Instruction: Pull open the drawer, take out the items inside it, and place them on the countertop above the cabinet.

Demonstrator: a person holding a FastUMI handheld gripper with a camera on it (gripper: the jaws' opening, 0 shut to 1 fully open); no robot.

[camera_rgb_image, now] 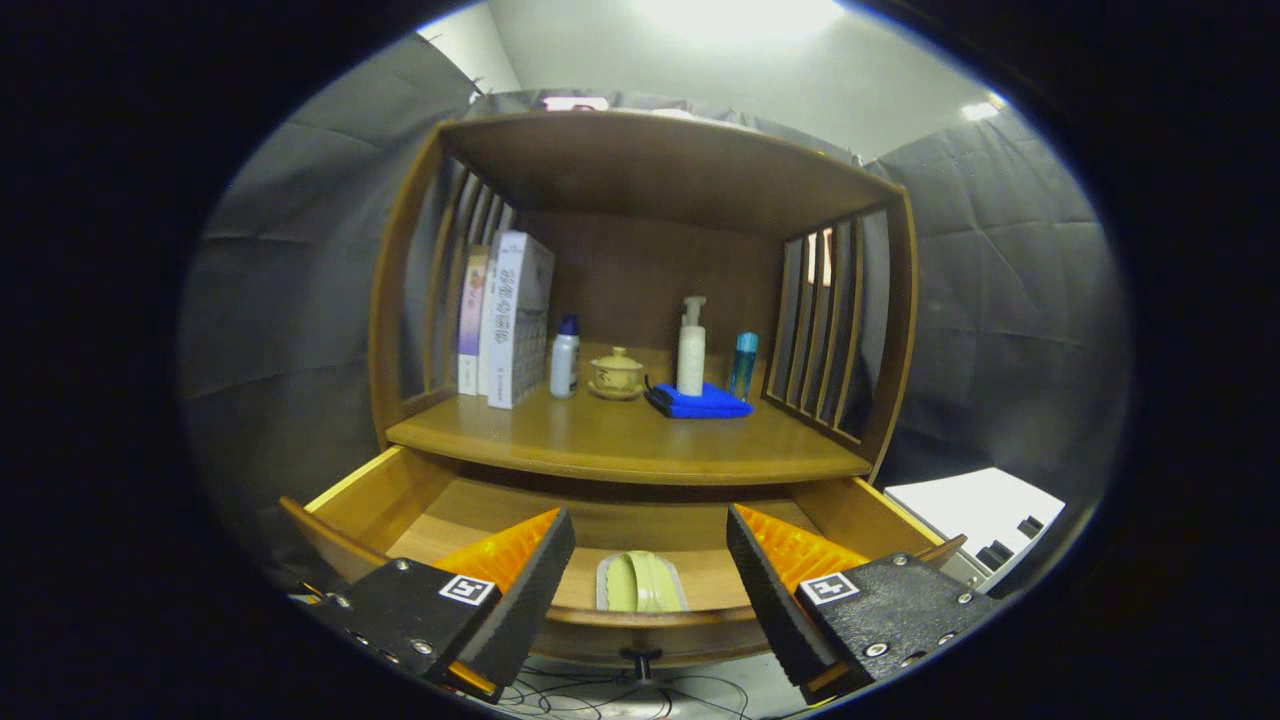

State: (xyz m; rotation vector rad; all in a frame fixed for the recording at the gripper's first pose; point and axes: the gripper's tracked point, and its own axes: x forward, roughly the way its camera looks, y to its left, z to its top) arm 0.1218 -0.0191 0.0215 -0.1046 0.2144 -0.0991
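Observation:
The wooden cabinet's drawer [400,495] is pulled out toward me. Inside it lies a pale green and grey item [640,582], near the drawer's front wall and in line with the gap between my fingers. My gripper [650,560] hovers above the drawer's front, open, with nothing between its fingers. The countertop [620,440] above the drawer lies beyond the fingers. The drawer's small dark knob [640,658] shows below the front panel.
On the countertop stand books [505,320] at the left, a small white bottle [565,357], a lidded cup [616,373], a pump bottle [691,347] on a blue cloth [700,402], and a teal bottle [743,365]. A white box [975,515] sits right of the cabinet. Cables lie on the floor.

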